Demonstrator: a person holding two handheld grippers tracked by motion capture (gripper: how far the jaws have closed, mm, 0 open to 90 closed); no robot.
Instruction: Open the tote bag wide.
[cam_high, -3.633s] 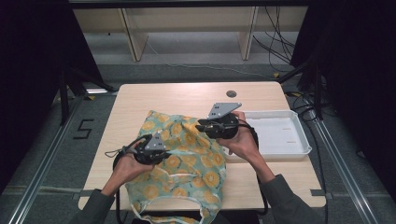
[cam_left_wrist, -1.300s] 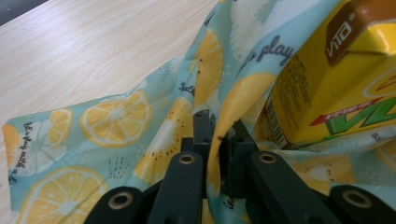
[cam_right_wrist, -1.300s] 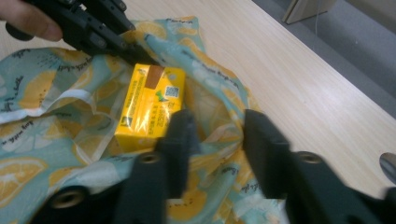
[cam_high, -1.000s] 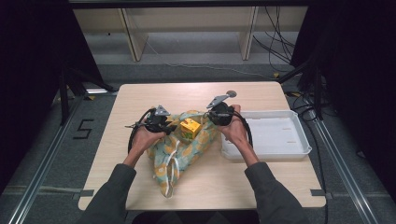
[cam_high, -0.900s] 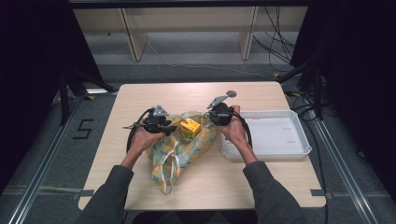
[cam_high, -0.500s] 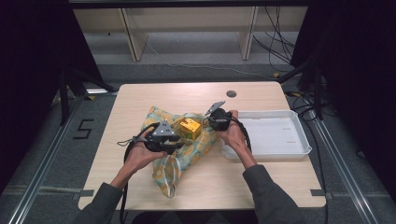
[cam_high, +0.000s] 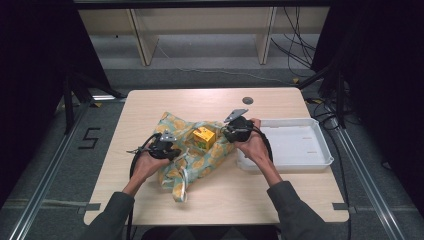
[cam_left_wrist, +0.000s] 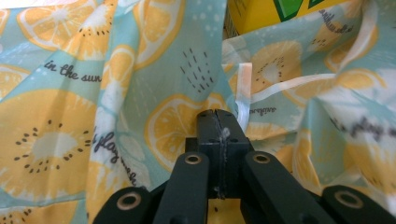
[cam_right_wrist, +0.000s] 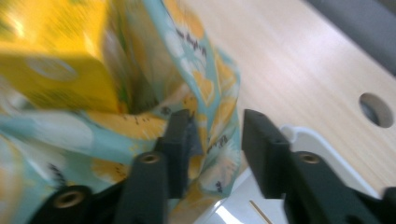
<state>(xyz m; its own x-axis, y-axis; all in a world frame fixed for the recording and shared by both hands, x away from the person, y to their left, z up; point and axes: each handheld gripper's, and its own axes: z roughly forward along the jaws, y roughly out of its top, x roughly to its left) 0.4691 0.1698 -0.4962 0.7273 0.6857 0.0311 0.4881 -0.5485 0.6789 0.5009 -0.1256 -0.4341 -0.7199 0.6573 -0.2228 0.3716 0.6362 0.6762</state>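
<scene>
In the high view, the lemon-print cloth bag (cam_high: 192, 155) is lying mid-table, a yellow box (cam_high: 204, 137) sitting on it, a white tray (cam_high: 292, 145) just right. In the left gripper view, the left gripper (cam_left_wrist: 219, 122), having just been closing, is pinching a thin edge of the bag's fabric. In the right gripper view, the right gripper (cam_right_wrist: 215, 134), just opening, is standing half open around a fold.

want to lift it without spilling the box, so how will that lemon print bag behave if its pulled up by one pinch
The lemon print bag lies in soft folds, so it probably sags around any pinch. Its surface looks smooth, so it may slide out of the left gripper. The yellow box sits upright in the folds and could tip.
</scene>
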